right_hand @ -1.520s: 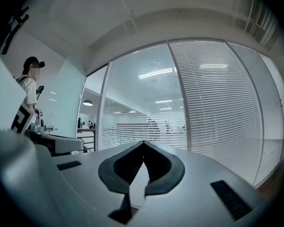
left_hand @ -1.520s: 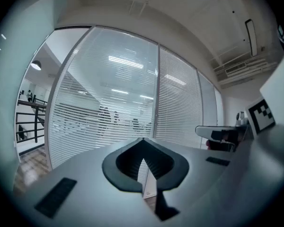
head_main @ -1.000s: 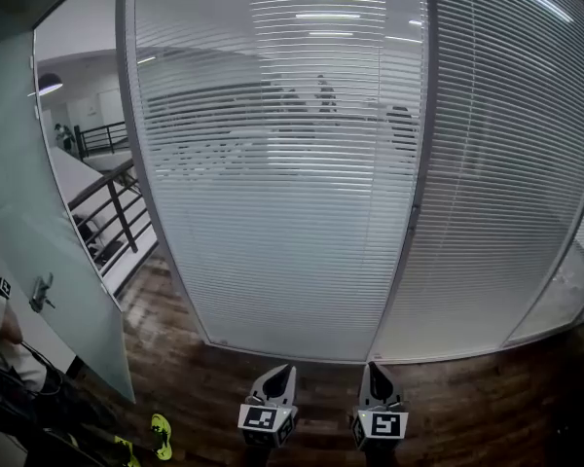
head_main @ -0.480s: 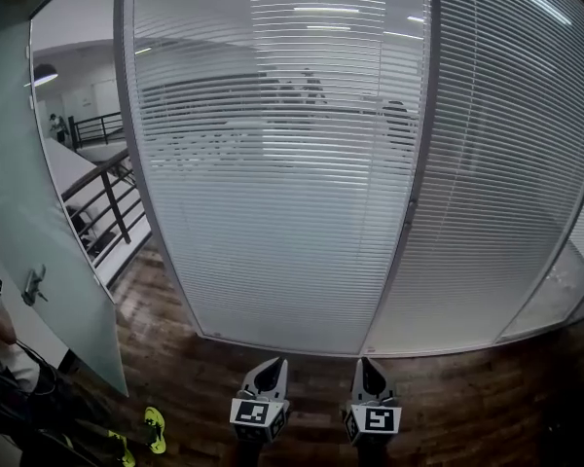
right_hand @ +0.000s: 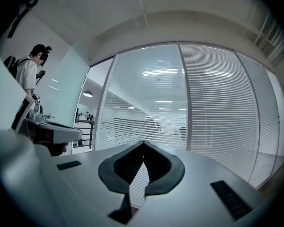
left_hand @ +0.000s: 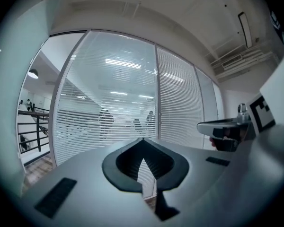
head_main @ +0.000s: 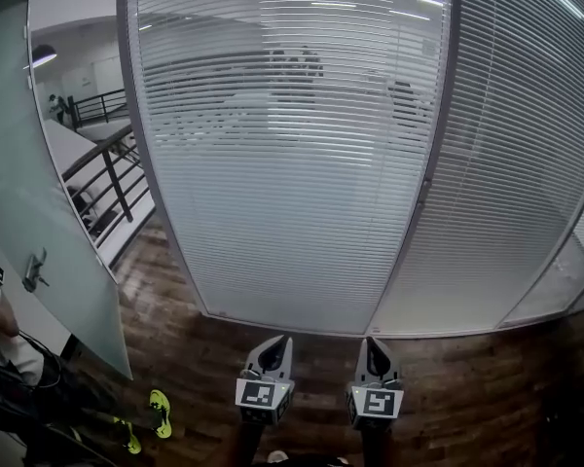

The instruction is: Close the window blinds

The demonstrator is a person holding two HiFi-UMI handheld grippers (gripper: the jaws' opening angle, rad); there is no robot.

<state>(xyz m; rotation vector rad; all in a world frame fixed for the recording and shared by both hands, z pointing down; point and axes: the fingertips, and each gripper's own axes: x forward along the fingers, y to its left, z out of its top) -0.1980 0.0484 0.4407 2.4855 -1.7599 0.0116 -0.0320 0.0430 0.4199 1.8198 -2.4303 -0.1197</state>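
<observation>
Head view: the window blinds [head_main: 292, 163] hang straight ahead behind glass and reach down to the pane's bottom edge. Their slats are angled apart, so dim figures show through. A grey frame post [head_main: 423, 193] divides them from a second blind panel at right. The left gripper [head_main: 282, 341] and right gripper [head_main: 371, 341] sit side by side, short of the glass, over bare wooden floor [head_main: 321, 353]. Both pairs of fingers meet at the tips, holding nothing. A frosted glass door [head_main: 49, 261] stands ajar at far left, with a person [head_main: 10, 377] beside it.
</observation>
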